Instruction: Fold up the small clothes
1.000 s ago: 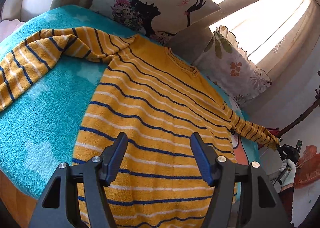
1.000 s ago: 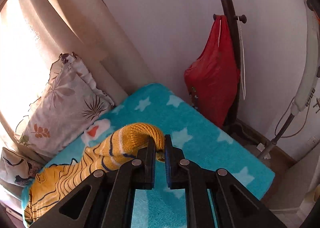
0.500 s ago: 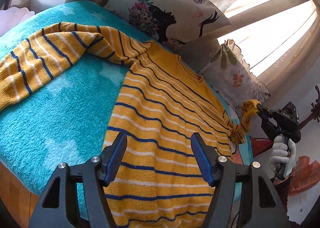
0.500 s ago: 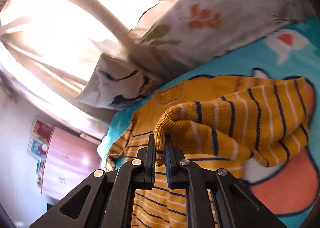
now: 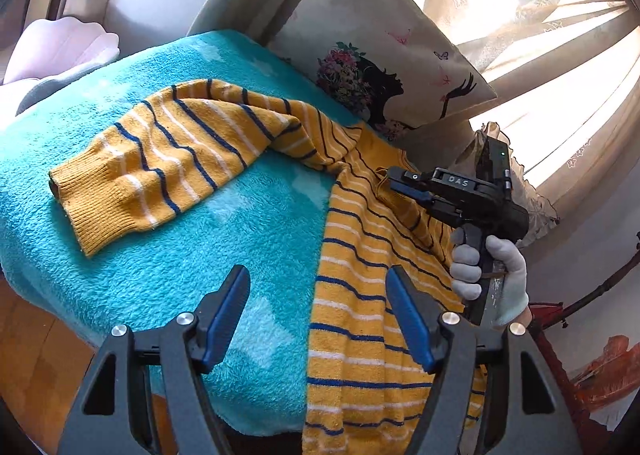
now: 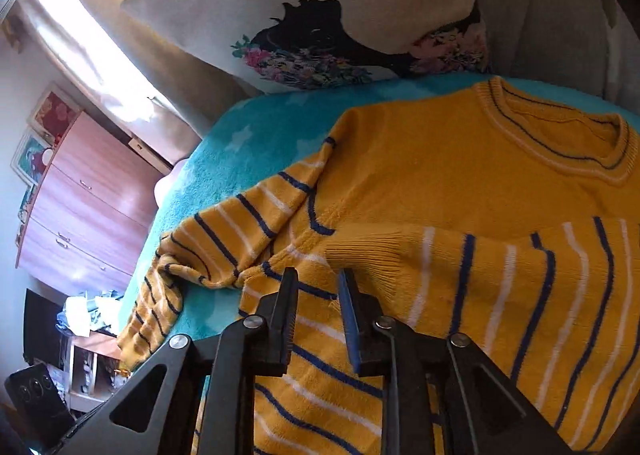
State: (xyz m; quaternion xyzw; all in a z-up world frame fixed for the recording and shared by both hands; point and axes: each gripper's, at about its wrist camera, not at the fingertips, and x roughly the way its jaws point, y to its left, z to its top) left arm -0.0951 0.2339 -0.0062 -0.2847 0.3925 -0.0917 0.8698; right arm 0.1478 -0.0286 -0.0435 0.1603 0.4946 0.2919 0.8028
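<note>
A yellow sweater (image 5: 360,295) with navy and white stripes lies flat on a teal blanket (image 5: 240,239). Its left sleeve (image 5: 160,167) stretches out to the left. Its right sleeve (image 6: 500,279) lies folded across the chest, cuff just ahead of my right gripper (image 6: 318,287), whose jaws stand slightly apart and empty. The right gripper also shows in the left wrist view (image 5: 404,183), above the sweater's chest. My left gripper (image 5: 320,307) is open and empty, hovering over the sweater's left edge near the hem.
A pillow (image 5: 384,55) printed with a woman's silhouette and a floral pillow (image 5: 532,199) lean at the back by the curtains. A pink cushion (image 5: 60,47) sits far left. A wooden dresser (image 6: 88,199) stands beyond the bed. The blanket edge drops off in front.
My right gripper carried the right sleeve across onto the chest and opened, letting it go. My left gripper swung left; the left sleeve's cuff has come into view.
</note>
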